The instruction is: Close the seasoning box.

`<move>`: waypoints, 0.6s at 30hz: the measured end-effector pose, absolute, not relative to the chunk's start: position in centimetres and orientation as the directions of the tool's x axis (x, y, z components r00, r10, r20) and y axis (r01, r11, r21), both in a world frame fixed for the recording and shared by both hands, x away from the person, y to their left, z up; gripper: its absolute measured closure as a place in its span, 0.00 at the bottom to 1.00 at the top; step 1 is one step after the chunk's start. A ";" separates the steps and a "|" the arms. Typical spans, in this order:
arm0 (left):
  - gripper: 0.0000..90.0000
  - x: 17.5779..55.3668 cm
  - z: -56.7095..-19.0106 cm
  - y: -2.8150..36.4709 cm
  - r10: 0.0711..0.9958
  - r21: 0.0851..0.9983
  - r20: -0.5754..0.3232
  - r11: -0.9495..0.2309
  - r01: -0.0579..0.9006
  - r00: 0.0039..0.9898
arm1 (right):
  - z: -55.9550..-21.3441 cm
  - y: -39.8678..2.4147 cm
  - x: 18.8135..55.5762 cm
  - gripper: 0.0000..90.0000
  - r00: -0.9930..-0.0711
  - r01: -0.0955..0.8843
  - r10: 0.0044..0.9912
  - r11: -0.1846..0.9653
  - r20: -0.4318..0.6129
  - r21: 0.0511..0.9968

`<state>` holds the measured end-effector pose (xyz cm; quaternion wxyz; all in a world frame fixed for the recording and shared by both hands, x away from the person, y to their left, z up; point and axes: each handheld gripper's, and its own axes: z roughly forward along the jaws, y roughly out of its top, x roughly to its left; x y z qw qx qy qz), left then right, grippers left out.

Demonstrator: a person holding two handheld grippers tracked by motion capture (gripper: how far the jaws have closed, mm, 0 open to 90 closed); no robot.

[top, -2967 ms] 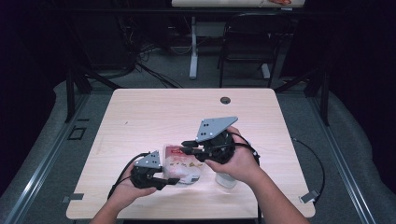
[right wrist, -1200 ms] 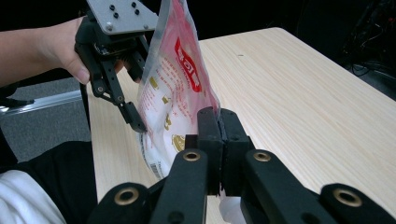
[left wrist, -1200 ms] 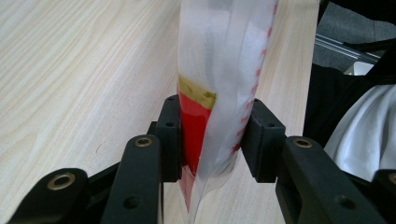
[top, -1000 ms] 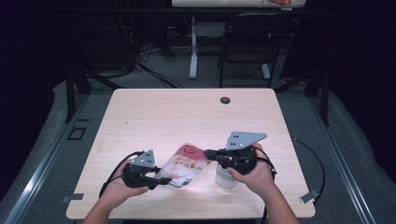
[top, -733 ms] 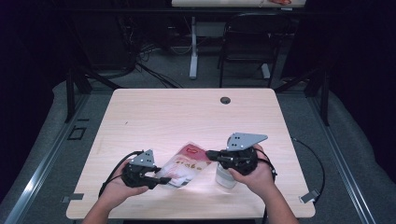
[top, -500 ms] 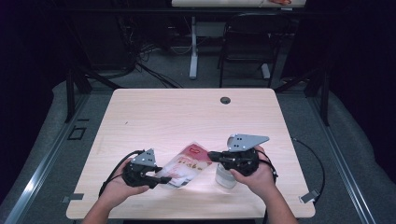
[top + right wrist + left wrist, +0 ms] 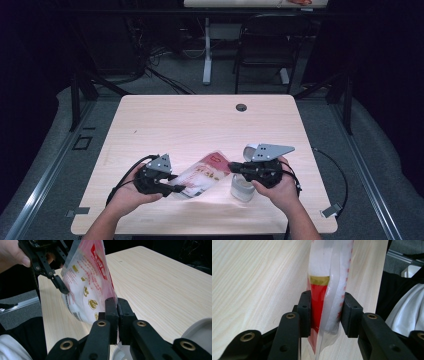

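pouch (image 7: 202, 174), red-and-clear plastic with white filling, held just above near table (image 7: 200, 120) edge between both hands. soft, crinkly, slippery film; looks light, contents probably shift. left gripper (image 7: 325, 312) clamps bulging lower body; right gripper (image 7: 117, 315) pinched near-shut on thin edge seam, best hold there. white container (image 7: 243, 186) under right gripper, partly hidden. print too small to read; pouch mouth unclear.

High view overhead, far; gripper views close; pouch (image 7: 204, 173) shared.
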<state>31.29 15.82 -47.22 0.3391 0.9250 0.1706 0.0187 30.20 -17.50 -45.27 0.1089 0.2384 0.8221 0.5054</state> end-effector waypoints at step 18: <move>0.74 31.7 -46.0 15.3 0.319 0.592 -0.078 -0.748 0.301 0.945 | -46.1 -18.1 30.3 0.96 -0.855 0.303 0.513 0.370 0.079 0.878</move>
